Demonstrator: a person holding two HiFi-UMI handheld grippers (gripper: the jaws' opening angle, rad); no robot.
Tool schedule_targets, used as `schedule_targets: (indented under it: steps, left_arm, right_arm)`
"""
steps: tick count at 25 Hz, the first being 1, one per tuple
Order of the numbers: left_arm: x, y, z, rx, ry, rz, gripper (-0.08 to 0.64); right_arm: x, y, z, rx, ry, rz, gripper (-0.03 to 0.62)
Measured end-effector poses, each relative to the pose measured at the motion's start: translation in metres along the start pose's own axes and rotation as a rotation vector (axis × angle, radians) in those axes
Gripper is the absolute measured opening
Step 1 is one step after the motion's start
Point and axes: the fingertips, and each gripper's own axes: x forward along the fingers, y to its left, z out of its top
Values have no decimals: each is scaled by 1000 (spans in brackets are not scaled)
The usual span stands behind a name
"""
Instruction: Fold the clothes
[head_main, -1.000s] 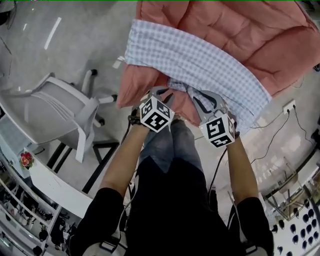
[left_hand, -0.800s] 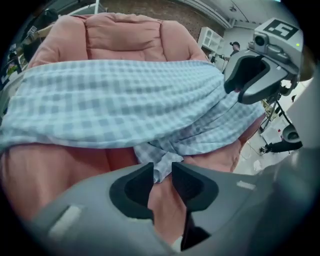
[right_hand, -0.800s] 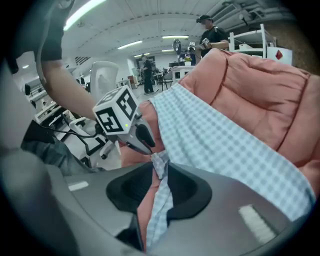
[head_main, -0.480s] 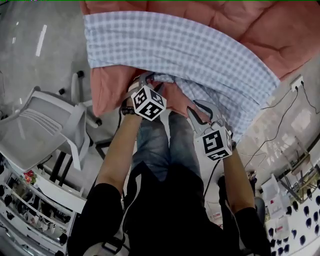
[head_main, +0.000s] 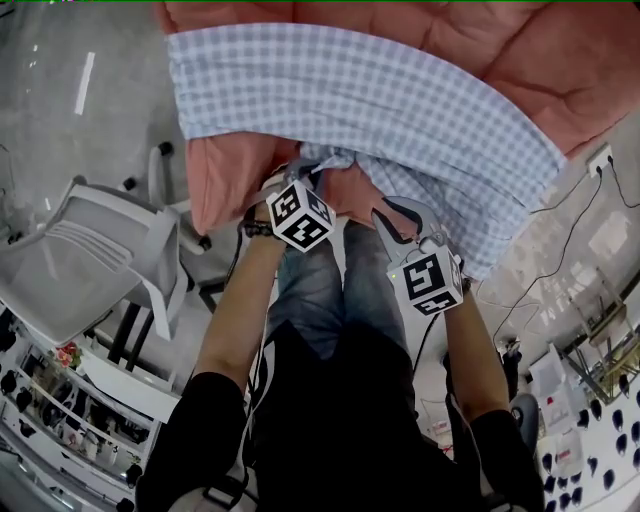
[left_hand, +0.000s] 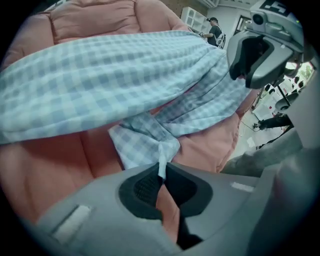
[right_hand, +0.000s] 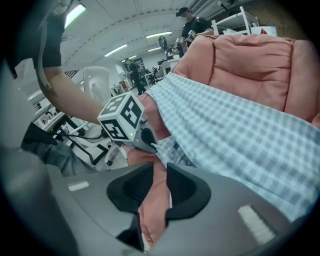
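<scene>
A blue-and-white checked shirt (head_main: 380, 95) lies spread across a pink quilt (head_main: 500, 50). A bunched sleeve of the shirt trails down at its near edge, between my two grippers. My left gripper (head_main: 306, 166) sits at that bunch. In the left gripper view it (left_hand: 161, 172) is shut on a thin corner of the checked shirt (left_hand: 145, 142). My right gripper (head_main: 380, 207) is just right of the bunch. Its jaws (right_hand: 156, 185) stand a little apart, with pink quilt showing in the gap and the shirt (right_hand: 240, 130) just beyond them.
A white office chair (head_main: 90, 250) stands on the floor to the left of the quilt. A socket strip (head_main: 598, 160) with cables lies on the floor at the right. Shelves line the lower edges of the head view. People (right_hand: 192, 22) stand far behind.
The head view has swung, so the shirt now spans the top of the picture. Both grippers stay at the bunched sleeve, and the left one has shifted slightly right.
</scene>
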Motion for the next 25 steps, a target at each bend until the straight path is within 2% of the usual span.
schedule_targets:
  steps: [4, 9, 15, 20, 25]
  left_arm:
    - [-42, -2, 1, -55, -59, 16, 21]
    - [-97, 1, -7, -56, -89, 82, 21]
    - [-160, -12, -26, -182, -120, 56, 21]
    - [-214, -12, -31, -217, -110, 84, 21]
    - [-274, -8, -36, -250, -138, 111, 22]
  right_arm:
    - [2, 5, 13, -42, -2, 27, 91]
    - [1, 13, 37, -123, -16, 63, 91]
    - [-17, 37, 72, -216, -31, 108, 91]
    - [-27, 56, 103, -313, -40, 154, 91]
    - [-34, 85, 141, -425, -63, 210, 94]
